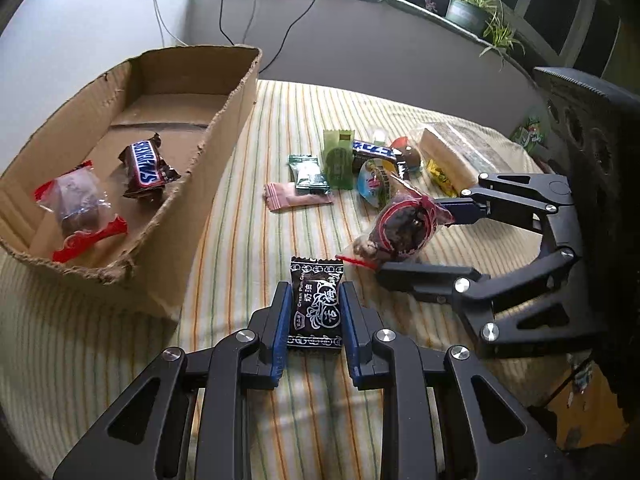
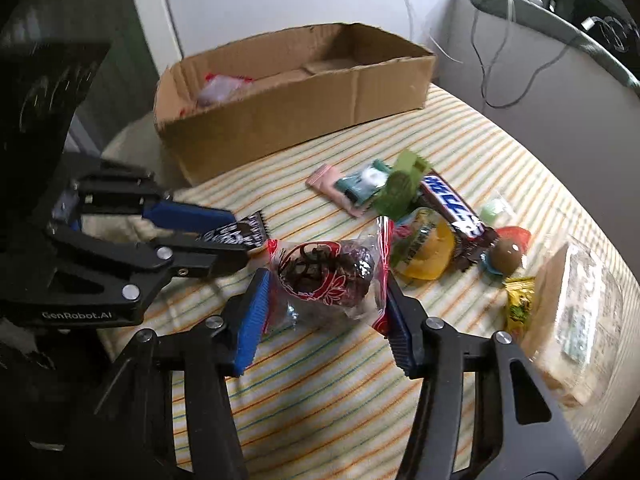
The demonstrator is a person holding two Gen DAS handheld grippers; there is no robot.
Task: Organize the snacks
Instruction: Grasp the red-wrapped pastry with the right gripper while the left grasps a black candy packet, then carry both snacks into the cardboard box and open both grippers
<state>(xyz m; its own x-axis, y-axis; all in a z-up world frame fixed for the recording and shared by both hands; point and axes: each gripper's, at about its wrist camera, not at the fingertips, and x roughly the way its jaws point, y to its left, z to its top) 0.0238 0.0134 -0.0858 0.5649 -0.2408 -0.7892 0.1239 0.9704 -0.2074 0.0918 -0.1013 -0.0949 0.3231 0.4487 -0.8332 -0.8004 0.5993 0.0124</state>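
Note:
My left gripper (image 1: pixel 315 288) is shut on a black cream-plum candy packet (image 1: pixel 316 312), held just above the striped cloth; the right wrist view shows the same candy (image 2: pixel 250 230) sticking out past that gripper (image 2: pixel 240 236). To its left stands an open cardboard box (image 1: pixel 224 120) holding a Snickers bar (image 1: pixel 146 168) and a red-ended clear packet (image 1: pixel 78 208). My right gripper (image 2: pixel 326 280) has both blue pads against a clear, red-printed packet of dark snack (image 2: pixel 328 272), seen from the left wrist as the packet (image 1: pixel 404 228) between the right gripper's (image 1: pixel 410 236) fingers.
A cluster of loose snacks lies beyond the held packet: a pink packet (image 1: pixel 298 198), green wrappers (image 1: pixel 338 160), a long Snickers bar (image 2: pixel 452 208), a yellow jelly cup (image 2: pixel 424 248) and a large clear-wrapped block (image 2: pixel 572 312). Cables and potted plants (image 1: pixel 472 8) line the sill behind.

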